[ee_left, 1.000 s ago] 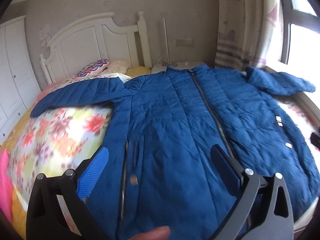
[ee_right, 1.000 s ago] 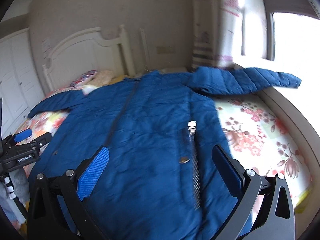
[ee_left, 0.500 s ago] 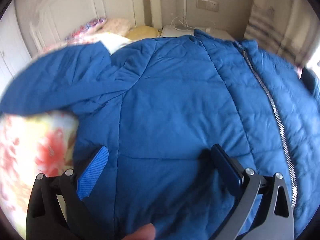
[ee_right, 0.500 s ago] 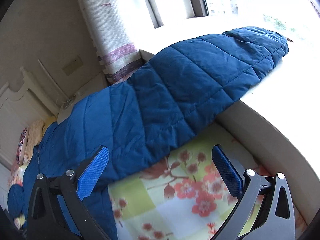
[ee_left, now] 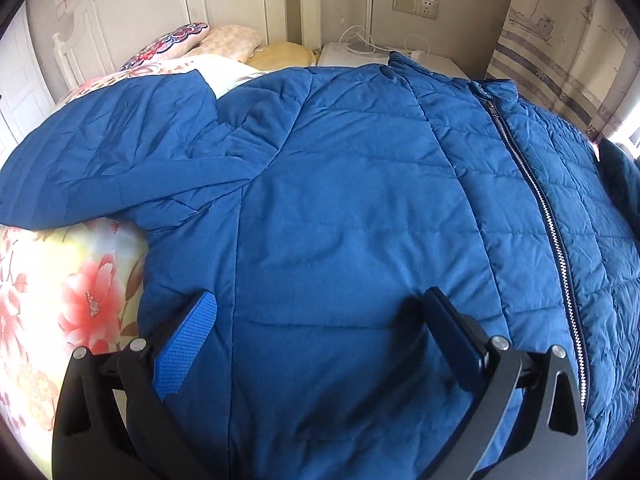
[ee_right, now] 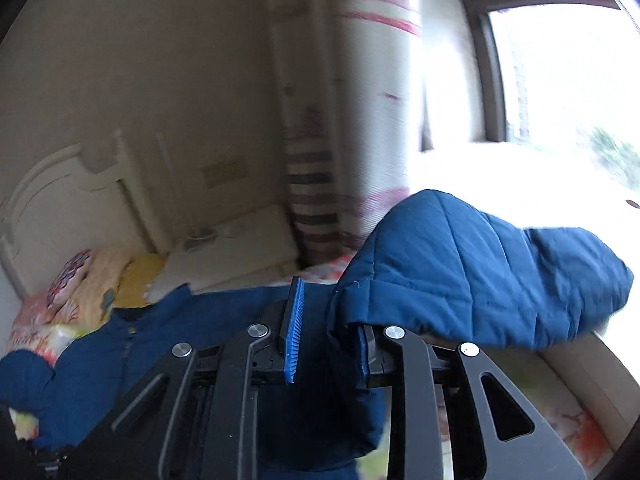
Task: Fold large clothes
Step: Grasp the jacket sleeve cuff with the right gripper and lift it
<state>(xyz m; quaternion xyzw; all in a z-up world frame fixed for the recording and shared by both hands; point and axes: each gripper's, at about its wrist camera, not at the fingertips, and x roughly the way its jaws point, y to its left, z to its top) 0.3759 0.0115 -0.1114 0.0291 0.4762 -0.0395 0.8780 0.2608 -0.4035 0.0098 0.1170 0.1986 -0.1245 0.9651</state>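
Since 0.5 s ago, right gripper [ee_right: 326, 334] jaws narrowed onto the sleeve [ee_right: 472, 264] of the blue quilted zip jacket [ee_left: 360, 220], spread on the floral bedsheet [ee_left: 60, 288], with left gripper [ee_left: 320, 344] held wide over its front panel.

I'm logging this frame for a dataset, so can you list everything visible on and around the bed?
jacket: one, blue quilted, spread zipped on the bed
right sleeve: one, blue, lifted
bedspread: one, floral, under jacket
pillows: several, patterned and yellow, by headboard
headboard: one, white
nightstand: one, white, beside bed
curtain: one, patterned, by window
left gripper: fingers open over jacket
right gripper: fingers shut on right sleeve
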